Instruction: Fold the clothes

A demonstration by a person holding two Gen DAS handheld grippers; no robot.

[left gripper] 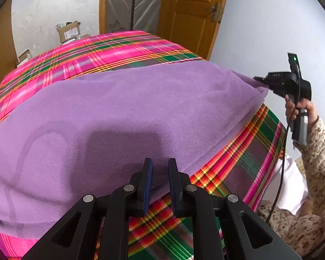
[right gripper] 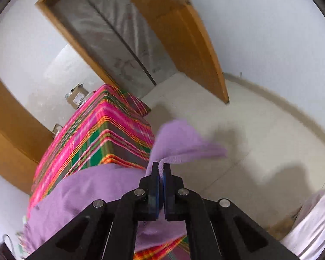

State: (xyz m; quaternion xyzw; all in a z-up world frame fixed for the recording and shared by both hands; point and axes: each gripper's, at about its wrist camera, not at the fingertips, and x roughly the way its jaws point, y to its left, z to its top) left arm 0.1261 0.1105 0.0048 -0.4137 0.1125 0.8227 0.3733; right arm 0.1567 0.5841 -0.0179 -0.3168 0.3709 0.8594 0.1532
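Observation:
A purple garment [left gripper: 123, 108] lies spread flat across a table covered by a pink, green and orange plaid cloth [left gripper: 101, 49]. My left gripper [left gripper: 160, 166] hovers open over the garment's near edge, with nothing between its blue-padded fingers. My right gripper [right gripper: 161, 169] is shut on a corner of the purple garment [right gripper: 179, 143], which it lifts off the table's right end. In the left wrist view the right gripper [left gripper: 263, 81] pinches that far right corner, held by a hand in a patterned sleeve.
Cardboard boxes [left gripper: 69, 30] stand behind the table near the white wall. A wooden door [left gripper: 192, 15] is open behind the table. Pale floor [right gripper: 249, 130] lies to the right of the table. A person in white trousers [left gripper: 290, 182] stands at the right.

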